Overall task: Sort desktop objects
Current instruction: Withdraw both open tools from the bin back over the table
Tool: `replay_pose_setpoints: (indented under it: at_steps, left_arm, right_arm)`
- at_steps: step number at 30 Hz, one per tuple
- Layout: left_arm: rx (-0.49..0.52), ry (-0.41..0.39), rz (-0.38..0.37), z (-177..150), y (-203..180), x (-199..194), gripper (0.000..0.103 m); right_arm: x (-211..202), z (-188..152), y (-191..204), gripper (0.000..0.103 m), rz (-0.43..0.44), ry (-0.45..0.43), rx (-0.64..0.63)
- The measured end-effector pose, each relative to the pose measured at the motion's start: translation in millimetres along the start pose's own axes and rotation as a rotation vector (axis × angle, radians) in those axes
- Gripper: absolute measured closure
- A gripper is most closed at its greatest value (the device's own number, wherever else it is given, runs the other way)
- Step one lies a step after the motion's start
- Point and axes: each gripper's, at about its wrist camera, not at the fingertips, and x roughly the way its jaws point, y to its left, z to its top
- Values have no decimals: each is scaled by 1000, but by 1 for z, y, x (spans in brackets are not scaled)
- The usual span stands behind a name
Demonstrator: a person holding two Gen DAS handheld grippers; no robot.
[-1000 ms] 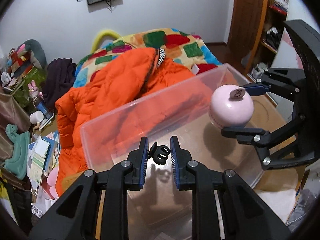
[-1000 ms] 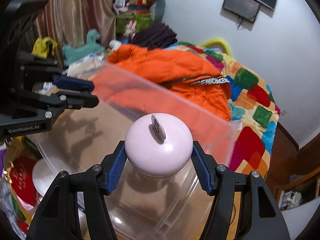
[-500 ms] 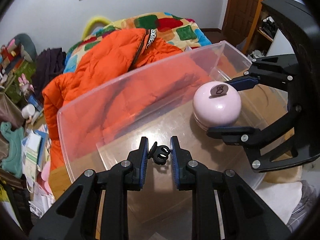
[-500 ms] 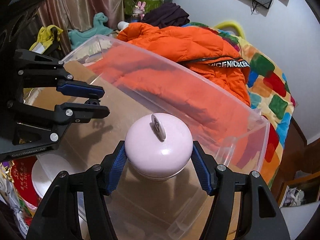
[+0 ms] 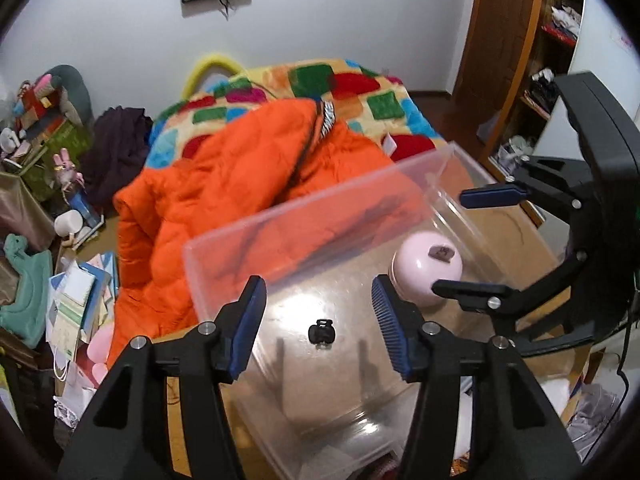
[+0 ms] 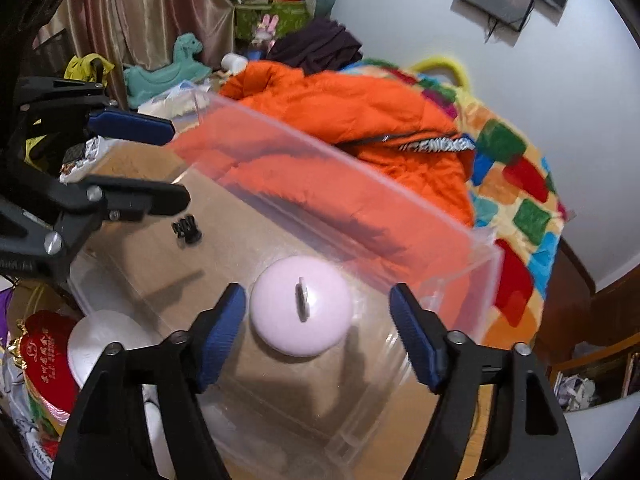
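Both my grippers hang over the clear plastic bin [image 5: 304, 216], pointing down into it. My left gripper [image 5: 318, 330] has its jaws opening, blue pads well apart, nothing pressed between them; the small black hair clip [image 5: 321, 333] lies loose on the bin floor, seen in the gap between the fingers and touching neither pad. My right gripper [image 6: 316, 334] has its jaws opening too; the pink round container [image 6: 302, 317] with a little tab on its top sits on the bin floor between the pads, just beside the left-hand pad but with a gap on both sides, not clamped. In the right wrist view the clip [image 6: 187, 229] lies well apart from the pink container, nearer the bin's left end under my left gripper's fingers. Behind the bin an orange jacket [image 5: 224, 200] lies on a patchwork blanket [image 5: 360, 96]
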Motion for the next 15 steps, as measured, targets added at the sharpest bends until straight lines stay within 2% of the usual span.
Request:
replay_pose_setpoints:
  at_steps: [4, 5, 6, 8, 15]
  left_arm:
    - [2, -33, 14, 0, -1, -17, 40]
    - [13, -42, 24, -2, -4, -23, 33]
    - [18, -49, 35, -2, -5, -26, 21]
    - [23, -74, 76, -6, -10, -35, 9]
    - [19, -122, 151, -19, -22, -61, 9]
  right_arm:
    - [-20, 0, 0, 27, -11, -35, 18]
    - [-26, 0, 0, 27, -14, -44, 25]
    - [-32, -1, 0, 25, -18, -54, 33]
    - [-44, -4, 0, 22, -29, -76, 53]
    - [-85, -28, 7, 19, -71, -145, 82]
